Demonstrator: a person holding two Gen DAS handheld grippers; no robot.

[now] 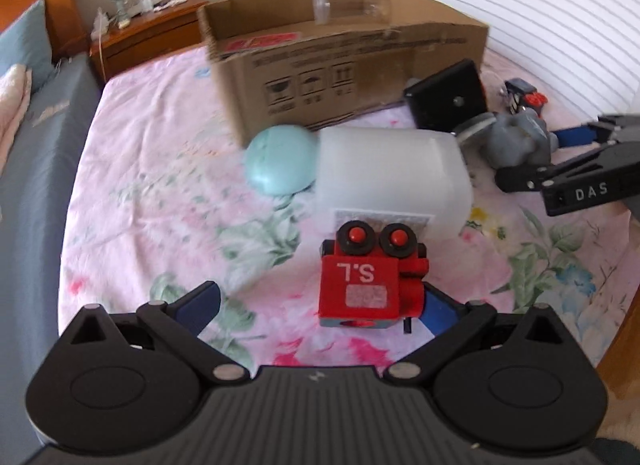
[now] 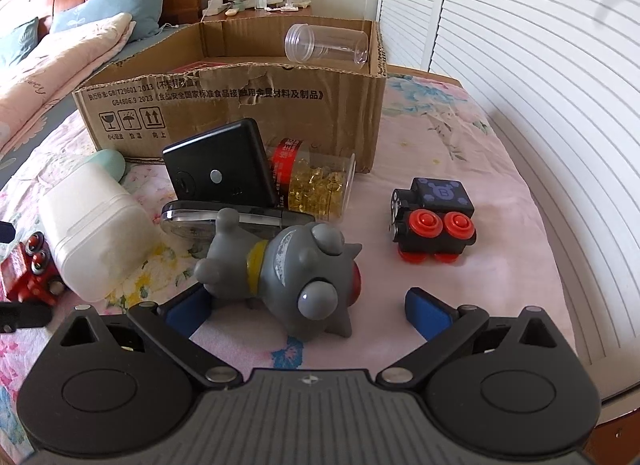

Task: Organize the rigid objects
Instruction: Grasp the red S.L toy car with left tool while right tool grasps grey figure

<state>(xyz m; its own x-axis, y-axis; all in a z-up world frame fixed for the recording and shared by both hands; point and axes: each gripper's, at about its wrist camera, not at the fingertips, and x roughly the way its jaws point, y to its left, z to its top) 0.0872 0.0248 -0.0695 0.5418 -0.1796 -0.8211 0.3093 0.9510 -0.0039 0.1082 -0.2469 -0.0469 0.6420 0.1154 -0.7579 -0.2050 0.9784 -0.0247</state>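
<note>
Left wrist view: the left tongs (image 1: 320,303) stand wide, and the red toy block (image 1: 366,285) marked "S.L" sits between the 2 blue pads, low and right of centre, close against the right pad (image 1: 438,313). Its long axis runs up the frame toward the white container (image 1: 390,177); the cardboard box (image 1: 344,65) lies beyond, at upper centre. This arm is plainly the nearer one to the red block.

Right wrist view: the right tongs (image 2: 308,307) also stand wide, holding nothing. The grey toy figure (image 2: 288,269) lies on its side on the bed (image 2: 460,145), just ahead and left of centre, overlapping the left pad (image 2: 188,311). The black toy block (image 2: 434,221) sits apart, at right.
</note>
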